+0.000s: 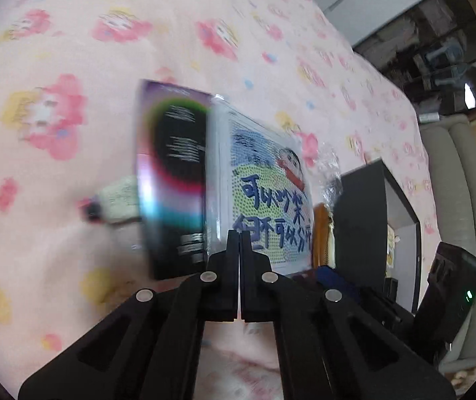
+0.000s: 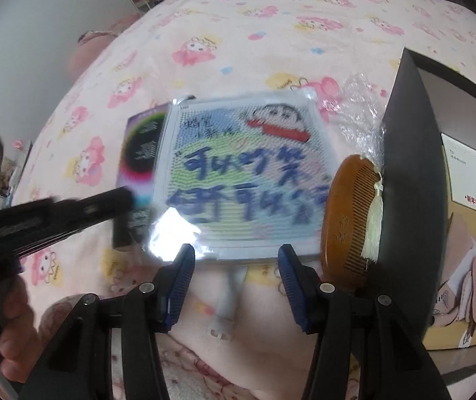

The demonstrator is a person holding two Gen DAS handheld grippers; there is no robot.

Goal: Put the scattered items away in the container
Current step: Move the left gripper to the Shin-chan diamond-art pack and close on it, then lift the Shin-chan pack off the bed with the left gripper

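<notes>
Pink bedspread (image 2: 254, 10) printed with cartoon flower-and-bunny figures, covering a bed; white wall behind at upper left.

Task items lying flat on bedspread, mid-frame:
- Square craft kit (image 2: 244, 180) in clear wrapper, dotted cartoon boy in red at top right, large blue handwritten-style Chinese characters below; text motion-blurred, "可以" legible at start of first line, remainder not read with confidence. Glare patch on near-left corner.
- Purple box (image 1: 174, 180) just left of kit, touching or slightly under its edge; black disc ringed in rainbow colours, small white print too blurred to read.
- Wooden comb (image 2: 351, 213), amber, with cream tassel, just right of kit, against dark wall of container (image 2: 407, 173).
- Crinkled clear plastic (image 2: 361, 100) beyond comb.
- Small pale fuzzy item (image 1: 118, 203) with dark end, left of purple box; identity unclear.

Container: dark open box at right edge of bed. Inside, white card with red Chinese print, "新年幸运" partly legible, plus tan and pink paper goods.

Left gripper (image 1: 239, 233): fingers pressed together, nothing seen between them, tips over near edge of kit beside box.

Right gripper (image 2: 236, 256): blue-padded fingers (image 2: 179, 283) apart, poised at near edge of kit, not clamped.

Person's hand (image 2: 11, 320) at lower left of right view, on left gripper handle.
</notes>
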